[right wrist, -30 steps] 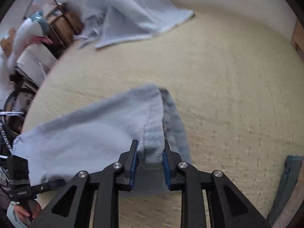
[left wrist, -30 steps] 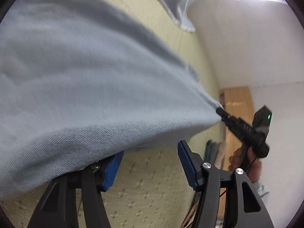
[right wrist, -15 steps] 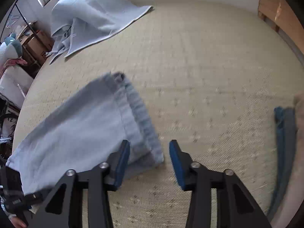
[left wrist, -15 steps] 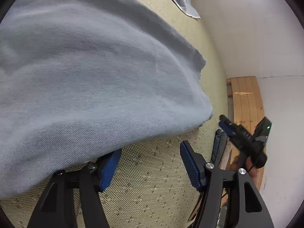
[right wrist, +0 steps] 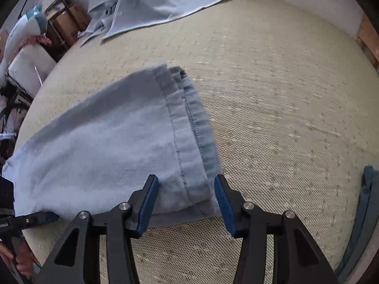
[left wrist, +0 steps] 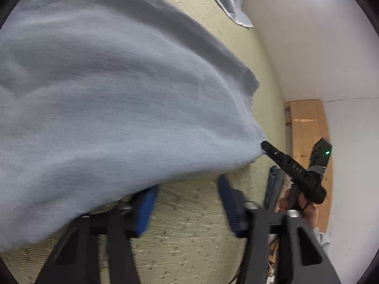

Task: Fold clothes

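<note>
- Beige woven mattress (right wrist: 272,94) with a small dotted pattern fills both views and serves as the folding surface; white walls and a pale wooden panel (left wrist: 308,123) stand behind it
- One light blue denim garment (right wrist: 99,146) lies flat on the mattress, its stitched hem end (right wrist: 189,130) doubled over, which reads as a fold just laid down
- Right gripper (right wrist: 186,203) straddles the near hem corner, blue pads clear of the cloth, jaws opening; I judge it is letting go
- Left gripper (left wrist: 187,203) is at the garment's opposite end, jaws closing with only mattress between them; the cloth drapes over its left finger (left wrist: 144,210)
- One rumpled pale blue sheet (right wrist: 151,2) lies apart at the far edge
- Two grippers, two pads each; one dark blue folded cloth (right wrist: 364,213) lies at the mattress edge
</note>
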Available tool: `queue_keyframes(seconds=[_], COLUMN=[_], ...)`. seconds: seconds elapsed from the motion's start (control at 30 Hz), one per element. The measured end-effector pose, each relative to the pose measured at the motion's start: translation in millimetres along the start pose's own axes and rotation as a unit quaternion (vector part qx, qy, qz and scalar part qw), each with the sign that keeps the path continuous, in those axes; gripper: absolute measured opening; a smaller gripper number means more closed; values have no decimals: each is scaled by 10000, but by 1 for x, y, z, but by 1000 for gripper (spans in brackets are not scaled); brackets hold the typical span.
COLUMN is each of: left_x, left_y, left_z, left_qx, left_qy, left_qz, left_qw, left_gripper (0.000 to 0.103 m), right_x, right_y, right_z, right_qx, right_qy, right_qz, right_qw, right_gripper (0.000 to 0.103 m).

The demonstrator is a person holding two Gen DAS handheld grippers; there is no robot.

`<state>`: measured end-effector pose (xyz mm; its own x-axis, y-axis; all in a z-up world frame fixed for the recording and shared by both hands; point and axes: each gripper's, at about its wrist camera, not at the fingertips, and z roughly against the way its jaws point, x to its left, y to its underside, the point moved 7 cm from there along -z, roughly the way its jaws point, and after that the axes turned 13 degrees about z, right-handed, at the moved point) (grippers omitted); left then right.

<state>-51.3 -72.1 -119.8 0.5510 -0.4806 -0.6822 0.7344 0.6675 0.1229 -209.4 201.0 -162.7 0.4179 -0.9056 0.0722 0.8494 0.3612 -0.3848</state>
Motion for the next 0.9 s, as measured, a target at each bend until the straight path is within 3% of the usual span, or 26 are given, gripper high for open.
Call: queue_keyframes(seconds=[0.03,0.07,0.1,0.13,0.2,0.43,0.53,0.67,0.77,0.83,0.9], left_x=[2,4,5,4,2,-10,-6,-2,-1,-1,-1], left_y=[-1,-3,-4,-5,-6,-7,-8,-11,-13,-15,-16], left_z=[1,2,5,9,17,32,29,27,31,34,37], left_qx=[-3,-4,-21,-49,-105,-174,-163,-185,-201,-204,-220], left_qy=[-37,-44,-9,57,189,487,376,231,221,252,300], left_qz=[21,54,62,54,36,-114,-117,-121,-142,-149,-166], left_qw=[10000,10000,10000,10000,9998,9986,9991,9995,9995,9994,9992], left_gripper=[24,21,17,6,3,1,1,1,1,2,4], right_x=[2,4,6,10,15,20,15,1,-8,-9,-7], right_y=[-1,-1,-2,-3,-5,-12,-9,13,21,22,21], right_z=[-1,-3,-2,1,9,58,53,3,-10,-8,-1], right_qx=[41,82,96,57,-21,-254,-106,458,401,305,230], right_qy=[56,111,141,141,124,32,104,230,485,580,913], right_qz=[53,106,137,166,221,195,203,3,-137,-228,-189], right_qw=[10000,9998,9998,9997,9997,9995,9997,9987,9979,9976,9954], right_gripper=[48,29,24,22,19,19,19,20,21,28,44])
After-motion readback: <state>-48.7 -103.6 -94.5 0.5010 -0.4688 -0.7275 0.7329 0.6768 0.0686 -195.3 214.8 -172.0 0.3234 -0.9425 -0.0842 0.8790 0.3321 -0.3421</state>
